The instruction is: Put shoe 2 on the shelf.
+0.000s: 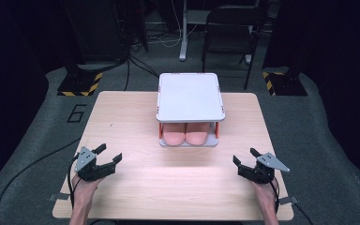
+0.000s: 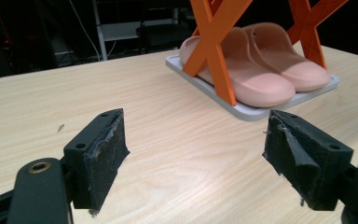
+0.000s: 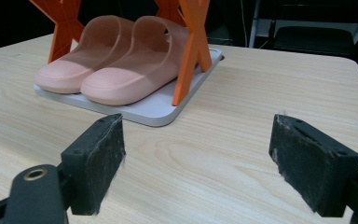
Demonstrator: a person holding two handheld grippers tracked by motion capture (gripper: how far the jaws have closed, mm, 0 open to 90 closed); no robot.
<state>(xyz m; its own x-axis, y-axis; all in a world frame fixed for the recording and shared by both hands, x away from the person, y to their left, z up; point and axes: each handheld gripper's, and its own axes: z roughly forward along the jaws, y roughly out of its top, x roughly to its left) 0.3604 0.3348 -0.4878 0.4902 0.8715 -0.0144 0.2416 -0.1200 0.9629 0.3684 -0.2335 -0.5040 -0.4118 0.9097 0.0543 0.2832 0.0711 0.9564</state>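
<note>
both the left gripper (image 1: 108, 156) and the right gripper (image 1: 244, 157) gape wide, holding nothing, low over the bench (image 1: 178, 187). between them, farther back, pink slippers (image 1: 186, 136) sit on the rack's (image 1: 190, 96) lower tray.

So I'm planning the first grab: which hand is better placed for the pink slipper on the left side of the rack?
Left, probably. The left gripper sits open on that side, nearer the left pink foam slipper.

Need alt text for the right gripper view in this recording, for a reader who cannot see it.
A pair of pink slippers sits side by side on the grey bottom tray of a small rack with orange X-shaped supports, on a light wooden table. In the foreground the right gripper has its two black padded jaws wide apart and empty, pointing towards the rack.
</note>
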